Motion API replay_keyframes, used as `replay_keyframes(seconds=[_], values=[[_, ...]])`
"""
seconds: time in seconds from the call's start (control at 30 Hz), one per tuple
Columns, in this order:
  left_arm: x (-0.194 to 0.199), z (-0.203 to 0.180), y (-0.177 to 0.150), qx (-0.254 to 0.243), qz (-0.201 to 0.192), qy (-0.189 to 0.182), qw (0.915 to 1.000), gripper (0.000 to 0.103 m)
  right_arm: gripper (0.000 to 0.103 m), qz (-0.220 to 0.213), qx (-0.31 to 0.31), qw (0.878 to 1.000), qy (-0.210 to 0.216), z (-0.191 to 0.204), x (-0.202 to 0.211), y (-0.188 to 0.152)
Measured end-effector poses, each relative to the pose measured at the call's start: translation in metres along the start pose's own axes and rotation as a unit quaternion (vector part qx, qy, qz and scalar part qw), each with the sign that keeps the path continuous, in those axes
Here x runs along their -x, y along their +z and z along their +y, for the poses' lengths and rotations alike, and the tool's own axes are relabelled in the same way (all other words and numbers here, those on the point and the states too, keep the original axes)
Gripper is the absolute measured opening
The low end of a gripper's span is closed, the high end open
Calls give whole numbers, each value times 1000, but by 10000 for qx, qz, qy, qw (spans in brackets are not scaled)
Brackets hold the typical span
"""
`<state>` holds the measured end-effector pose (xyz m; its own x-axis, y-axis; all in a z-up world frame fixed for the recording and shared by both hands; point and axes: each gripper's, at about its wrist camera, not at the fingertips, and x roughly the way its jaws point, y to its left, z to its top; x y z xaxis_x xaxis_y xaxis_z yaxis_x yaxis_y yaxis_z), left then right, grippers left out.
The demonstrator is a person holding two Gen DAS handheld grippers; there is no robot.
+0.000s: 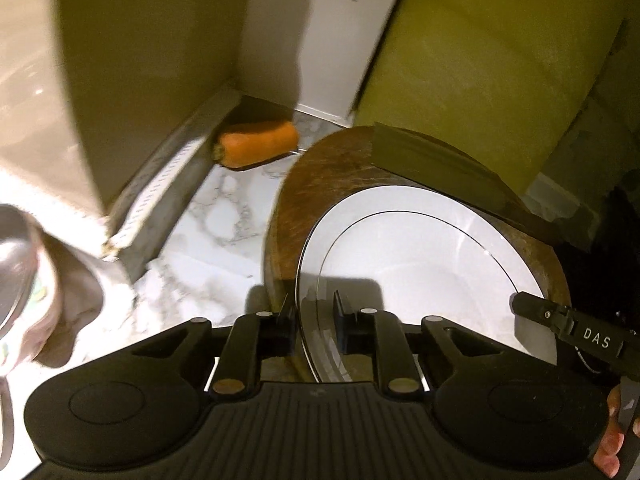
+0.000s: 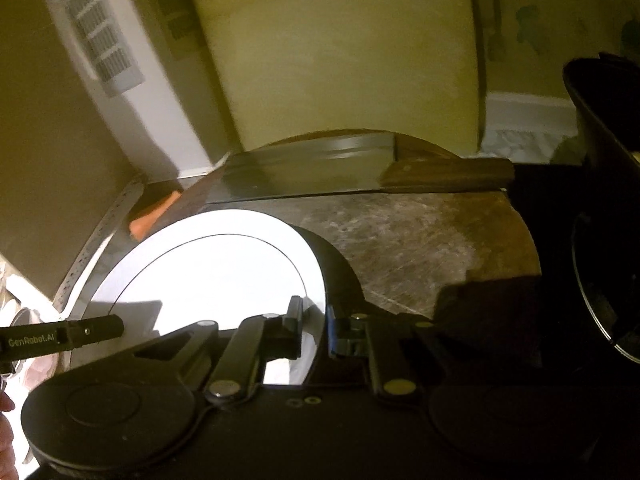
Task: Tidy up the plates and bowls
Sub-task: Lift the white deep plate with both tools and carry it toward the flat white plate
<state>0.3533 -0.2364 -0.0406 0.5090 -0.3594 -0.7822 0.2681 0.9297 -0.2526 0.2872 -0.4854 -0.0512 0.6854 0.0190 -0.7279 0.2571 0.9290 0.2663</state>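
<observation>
A white plate (image 1: pixel 420 256) with a thin dark ring lies over a round wooden board (image 1: pixel 320 184). My left gripper (image 1: pixel 315 312) is shut on the plate's near left rim. In the right wrist view my right gripper (image 2: pixel 314 322) is shut on the plate's (image 2: pixel 216 264) right rim. Each gripper's finger shows in the other view, on the right in the left wrist view (image 1: pixel 560 320) and on the left in the right wrist view (image 2: pixel 80 330). A dark bowl (image 2: pixel 608 240) stands at the far right.
A large cleaver (image 2: pixel 360 168) lies across the far side of the wooden board (image 2: pixel 432 232). An orange carrot piece (image 1: pixel 258 144) lies on the marble counter (image 1: pixel 208 240) by the wall. A metal pot edge (image 1: pixel 12 264) and cloth sit at left.
</observation>
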Motion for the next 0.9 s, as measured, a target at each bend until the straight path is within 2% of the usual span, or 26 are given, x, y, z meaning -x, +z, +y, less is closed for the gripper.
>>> replay_keyframes(seconds=[0.23, 0.43, 0.67, 0.9], values=[[52, 34, -28, 218, -277, 195, 9992, 16, 12, -98, 488, 9985, 223, 36, 23, -14], [107, 68, -64, 397, -530, 576, 9961, 16, 12, -98, 907, 9941, 581, 75, 46, -34], [163, 113, -113, 804, -653, 935, 9902, 16, 12, -86, 1446, 9845, 986, 130, 71, -70], [206, 152, -169, 1190, -779, 1370, 9803, 16, 12, 43, 1932, 9718, 1353, 178, 88, -111]])
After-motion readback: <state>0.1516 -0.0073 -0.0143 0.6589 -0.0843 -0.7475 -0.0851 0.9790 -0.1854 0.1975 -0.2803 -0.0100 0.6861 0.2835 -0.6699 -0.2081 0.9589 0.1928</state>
